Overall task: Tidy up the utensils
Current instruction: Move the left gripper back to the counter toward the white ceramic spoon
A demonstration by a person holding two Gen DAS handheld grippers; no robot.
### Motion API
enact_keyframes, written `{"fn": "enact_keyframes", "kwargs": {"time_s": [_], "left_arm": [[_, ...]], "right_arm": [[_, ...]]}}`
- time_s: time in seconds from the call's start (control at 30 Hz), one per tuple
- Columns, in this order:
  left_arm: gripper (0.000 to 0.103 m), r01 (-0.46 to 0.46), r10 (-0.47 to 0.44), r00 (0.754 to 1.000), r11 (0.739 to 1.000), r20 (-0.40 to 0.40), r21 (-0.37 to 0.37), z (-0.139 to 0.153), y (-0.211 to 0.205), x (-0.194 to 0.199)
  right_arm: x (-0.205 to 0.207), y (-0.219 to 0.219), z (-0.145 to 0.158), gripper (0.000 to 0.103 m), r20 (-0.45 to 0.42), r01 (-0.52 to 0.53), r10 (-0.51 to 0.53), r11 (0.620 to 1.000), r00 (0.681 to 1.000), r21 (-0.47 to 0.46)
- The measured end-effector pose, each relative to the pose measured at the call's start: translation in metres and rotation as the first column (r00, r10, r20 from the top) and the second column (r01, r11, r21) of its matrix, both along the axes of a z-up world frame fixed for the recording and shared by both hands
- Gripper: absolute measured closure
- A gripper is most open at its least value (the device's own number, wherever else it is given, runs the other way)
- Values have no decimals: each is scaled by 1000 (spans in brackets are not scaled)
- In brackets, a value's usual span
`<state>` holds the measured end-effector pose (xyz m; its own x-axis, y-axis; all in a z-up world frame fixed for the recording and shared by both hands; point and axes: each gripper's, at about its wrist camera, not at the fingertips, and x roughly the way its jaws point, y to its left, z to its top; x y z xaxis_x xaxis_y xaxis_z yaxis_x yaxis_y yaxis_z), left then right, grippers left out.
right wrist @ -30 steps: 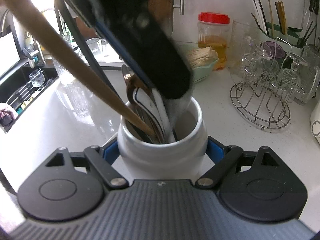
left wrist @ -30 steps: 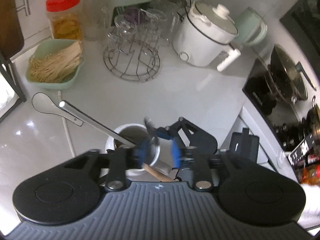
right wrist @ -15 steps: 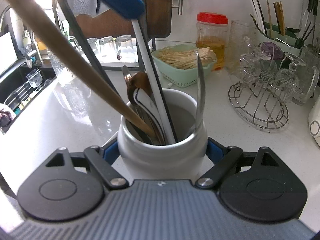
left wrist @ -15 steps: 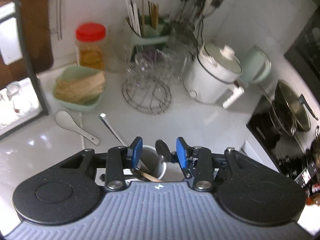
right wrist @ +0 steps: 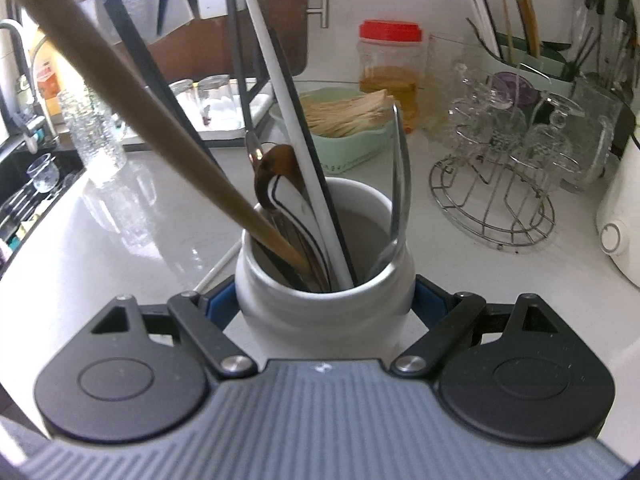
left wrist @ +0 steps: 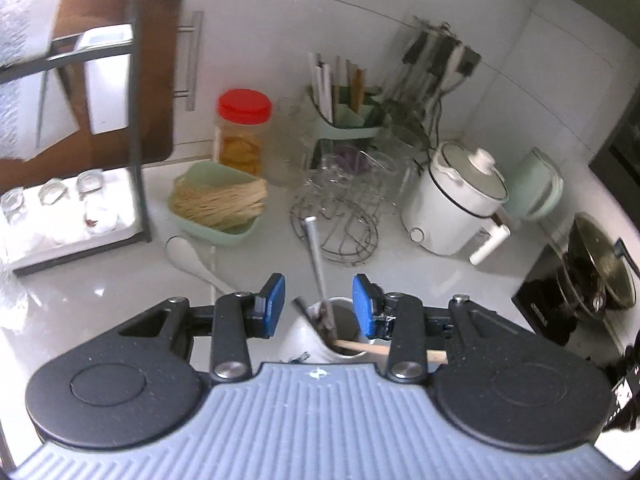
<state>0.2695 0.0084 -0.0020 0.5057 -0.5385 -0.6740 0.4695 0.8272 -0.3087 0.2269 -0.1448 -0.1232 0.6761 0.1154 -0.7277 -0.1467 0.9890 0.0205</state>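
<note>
- The jar (right wrist: 325,280) stands on the counter (right wrist: 120,248), clasped at its sides between the two fingers of the right gripper (right wrist: 325,300).
- In the jar: a wooden handle (right wrist: 132,92) leaning out to the left, a ladle (right wrist: 296,184) near the middle, a metal handle (right wrist: 400,176) against the right wall.
- The left gripper (left wrist: 319,310) hangs above the jar's mouth (nothing between its fingers).
- Behind the jar lies a tray of sticks (right wrist: 352,120); behind that, a lidded container (right wrist: 390,68).
- A spoon (left wrist: 188,258) lies on the counter in front of the tray.
- Right of the tray stands a wire rack (right wrist: 492,200) with glasses on it.
- A cooker (left wrist: 456,208) sits right of the rack.
</note>
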Motion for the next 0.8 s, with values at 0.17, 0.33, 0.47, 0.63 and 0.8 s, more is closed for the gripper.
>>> {"fn": "enact_keyframes", "kwargs": {"time_s": [0.17,0.33,0.47,0.63,0.8], "left_arm": [[61,-54,54,998,998,-11,-30,-3,22,-8],[61,-112,112,994,994,-16,-19,-13,39,-12],[61,-162,162,986,987,-37,2,-28,50,-11],[61,-214,216,972,976,-90,31,-61,59,-4],[61,-230,235,961,972,-148,54,-95,56,3]], "right_arm": [[-1,-3,0,12,0,37,-37,999,999,2],[-2,-6,0,12,-1,58,-58,998,998,0],[-4,-10,1,12,-6,84,-84,996,996,-2],[-4,-17,1,12,-13,97,-97,995,995,-5],[-6,-24,2,12,-21,98,-98,995,995,-7]]}}
